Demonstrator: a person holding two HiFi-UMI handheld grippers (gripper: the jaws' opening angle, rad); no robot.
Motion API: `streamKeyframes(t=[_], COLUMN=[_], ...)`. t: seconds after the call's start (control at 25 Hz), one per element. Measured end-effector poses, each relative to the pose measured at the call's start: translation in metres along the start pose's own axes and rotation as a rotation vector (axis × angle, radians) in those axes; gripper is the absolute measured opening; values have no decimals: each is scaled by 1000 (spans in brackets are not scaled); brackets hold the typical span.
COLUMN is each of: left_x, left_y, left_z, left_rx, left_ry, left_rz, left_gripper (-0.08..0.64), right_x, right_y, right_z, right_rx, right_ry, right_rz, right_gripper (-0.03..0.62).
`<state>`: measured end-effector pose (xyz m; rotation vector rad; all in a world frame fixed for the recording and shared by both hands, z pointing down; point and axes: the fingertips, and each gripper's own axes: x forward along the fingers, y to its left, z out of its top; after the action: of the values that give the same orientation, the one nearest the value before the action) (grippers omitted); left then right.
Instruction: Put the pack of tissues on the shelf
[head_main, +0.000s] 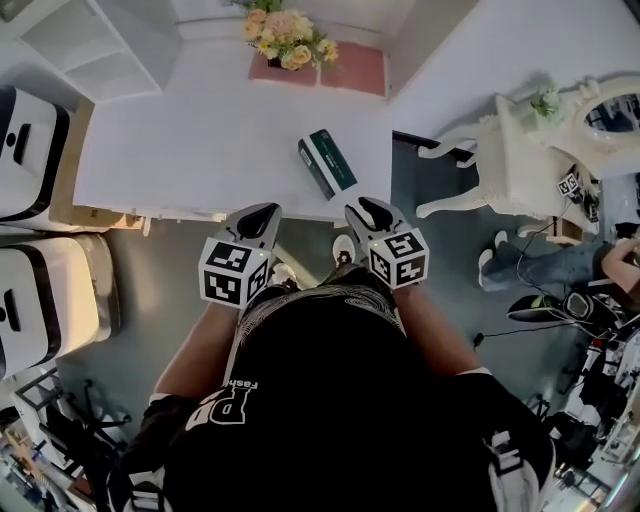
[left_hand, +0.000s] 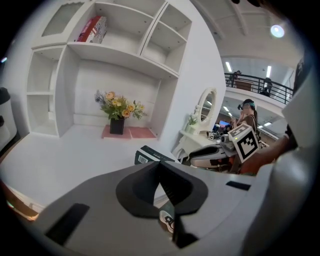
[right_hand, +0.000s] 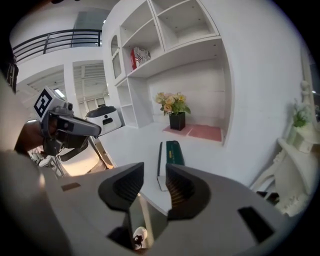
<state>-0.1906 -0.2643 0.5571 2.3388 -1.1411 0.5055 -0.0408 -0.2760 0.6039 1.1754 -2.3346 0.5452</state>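
Head view is showing the person standing at the near edge of a white table (head_main: 200, 130), carrying the left gripper (head_main: 262, 212) and the right gripper (head_main: 362, 208) side by side just over that edge, both pointing forward and down. The pack of tissues (head_main: 327, 162), a dark green box, is lying flat on the tabletop just ahead of the right gripper, touching neither gripper. It is well apart from the white shelf (head_main: 100, 45), which is standing at the table's far left. In the left gripper view, the left gripper's jaws are meeting at their tips with nothing between them, and the pack is peeking out just above them. In the right gripper view, the right gripper's jaws are standing a narrow gap apart and gripping nothing, with the pack lying on the table beyond the gap, clear of both pads. A red packet (left_hand: 92, 30) is sitting in an upper compartment of the shelf. A bunch of flowers (head_main: 288, 38) in a dark pot is standing at the back of the table, on a pink mat (head_main: 350, 70).
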Motion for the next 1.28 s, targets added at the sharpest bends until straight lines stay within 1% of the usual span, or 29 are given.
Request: streamKeyframes(t=[0.08, 0.16, 0.24, 0.32, 0.4, 0.56, 0.72, 0.84, 0.96, 1.04, 1.28], left_x=[5, 9, 12, 15, 17, 24, 26, 24, 23, 23, 27], left_y=[3, 5, 5, 5, 6, 5, 5, 6, 9, 10, 9], left_z=[-2, -3, -3, -3, -3, -5, -9, -13, -15, -16, -16], left_rx=[-9, -21, -33, -47, -61, -86, -111, -131, -151, -161, -176], left_ry=[13, 22, 26, 24, 25, 33, 43, 52, 56, 55, 51], left_rz=[12, 25, 41, 56, 72, 100, 129, 155, 178, 190, 204], left_gripper=[14, 14, 14, 14, 14, 14, 14, 14, 14, 14, 14], right_x=[11, 22, 33, 45, 58, 82, 102, 112, 119, 122, 124], right_y=[-10, -19, -26, -29, -29, -35, -38, -37, -40, -39, -40], right_z=[-5, -11, -19, -27, -34, -44, -55, -60, -59, -59, -58], right_rx=[-9, -24, -42, -62, -84, -125, -149, -193, -186, -203, -220], right_ry=[28, 53, 76, 100, 120, 149, 179, 175, 149, 139, 152], right_rz=[-12, -22, -22, -6, 14, 22, 42, 49, 40, 46, 49], right_gripper=[180, 264, 325, 370, 394, 417, 420, 420, 420, 420, 417])
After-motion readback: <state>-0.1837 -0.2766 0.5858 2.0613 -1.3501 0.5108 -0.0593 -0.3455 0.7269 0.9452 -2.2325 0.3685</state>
